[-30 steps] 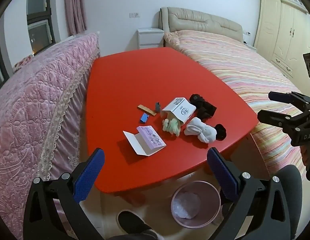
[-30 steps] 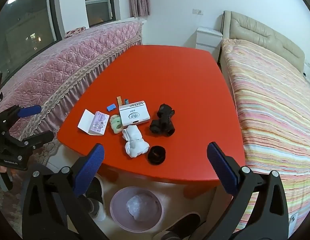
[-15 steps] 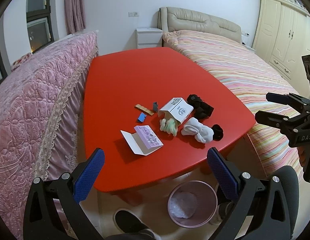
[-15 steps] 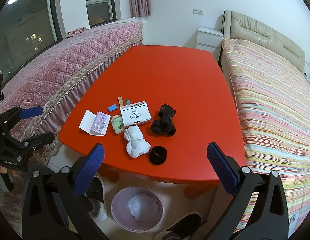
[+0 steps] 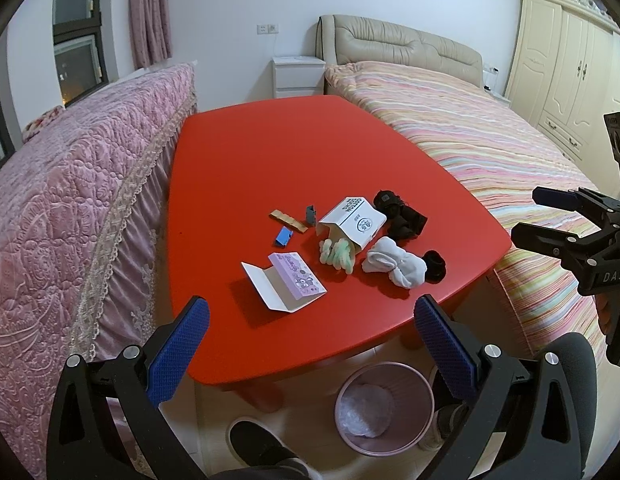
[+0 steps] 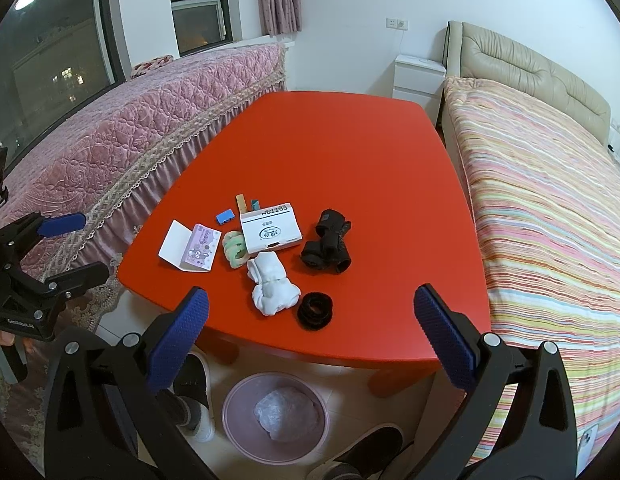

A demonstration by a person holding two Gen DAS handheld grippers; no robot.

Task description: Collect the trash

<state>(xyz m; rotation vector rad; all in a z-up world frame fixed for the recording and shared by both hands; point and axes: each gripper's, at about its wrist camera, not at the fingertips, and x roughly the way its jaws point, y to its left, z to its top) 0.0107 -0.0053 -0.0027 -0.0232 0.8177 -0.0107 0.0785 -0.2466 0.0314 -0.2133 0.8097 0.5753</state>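
A red table holds a cluster of items: a white cotton box, an open pink-and-white card packet, a blue scrap, a tan strip, pale green rolls, a white sock bundle and black socks. A pink trash bin stands on the floor below the near edge. My left gripper and my right gripper are open and empty, held above the near edge.
A pink quilted bench runs along the table's left side and a striped bed along its right. A white nightstand stands behind, wardrobes at far right. A dark shoe is by the bin.
Both grippers have drawn back and risen slightly, so the table items look a little smaller and farther. Nothing on the table has moved.
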